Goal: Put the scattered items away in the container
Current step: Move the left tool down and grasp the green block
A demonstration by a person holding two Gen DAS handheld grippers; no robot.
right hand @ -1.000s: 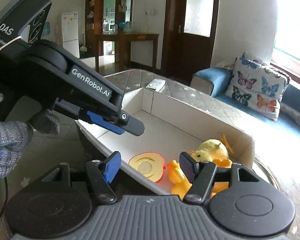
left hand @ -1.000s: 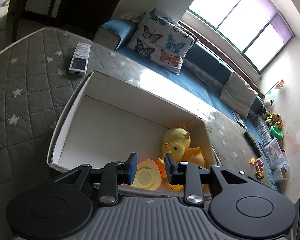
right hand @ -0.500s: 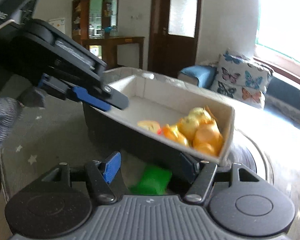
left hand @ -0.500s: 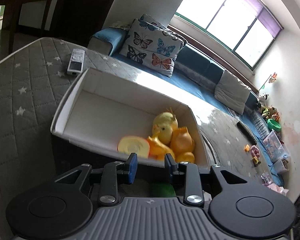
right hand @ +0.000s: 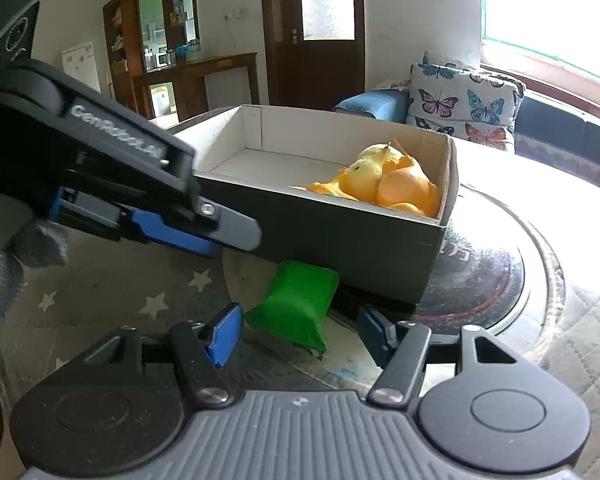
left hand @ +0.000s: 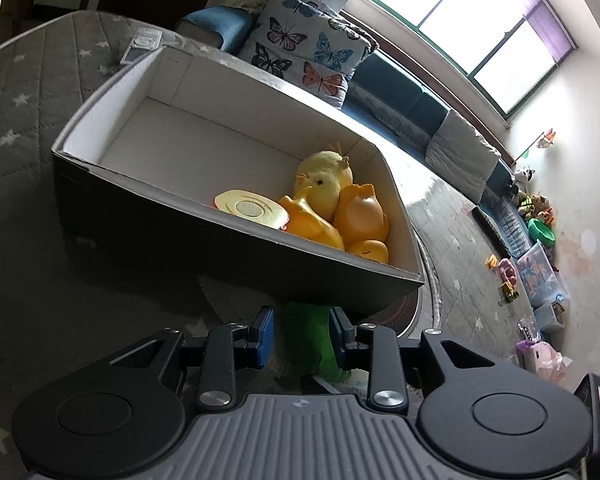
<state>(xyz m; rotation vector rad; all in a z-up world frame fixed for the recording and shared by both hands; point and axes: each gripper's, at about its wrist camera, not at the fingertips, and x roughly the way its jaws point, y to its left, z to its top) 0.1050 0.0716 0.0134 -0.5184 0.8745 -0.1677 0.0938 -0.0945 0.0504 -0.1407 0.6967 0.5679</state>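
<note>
While the right tongs (right hand: 296, 334) hang low with their blue pads spread wide, a green pouch (right hand: 296, 306) lies between them, clear of both pads; those jaws have just been closing in a little, but nothing is gripped. Over on the left wrist view, the left tongs (left hand: 302, 334) are parted too, and the same green pouch (left hand: 306, 344) sits in the gap, close to the right-hand pad, though whether it touches I cannot tell. From the right camera the left tongs (right hand: 204, 236) reach in from the left, jutting toward the near wall of the box, with a grey knitted sleeve (right hand: 0, 288) behind them.

Just beyond the pouch stands the container, a dark-sided box (right hand: 340, 240) with a white inside, and its near bottom edge is right over the pouch's far end. It rests on a desk (right hand: 120, 308) covered in grey quilted cloth with white stars, beside a round dark plate (right hand: 496, 264).

Inside the box (left hand: 228, 232), piled at the right end: a yellow plush chick (left hand: 326, 178), orange rubber ducks (left hand: 358, 216) and a yellow disc toy (left hand: 250, 208). The rest of the box floor is bare.

Further back, a remote (left hand: 142, 42) lies on the cloth, then a butterfly cushion (left hand: 304, 46) on a blue sofa (left hand: 400, 96).
</note>
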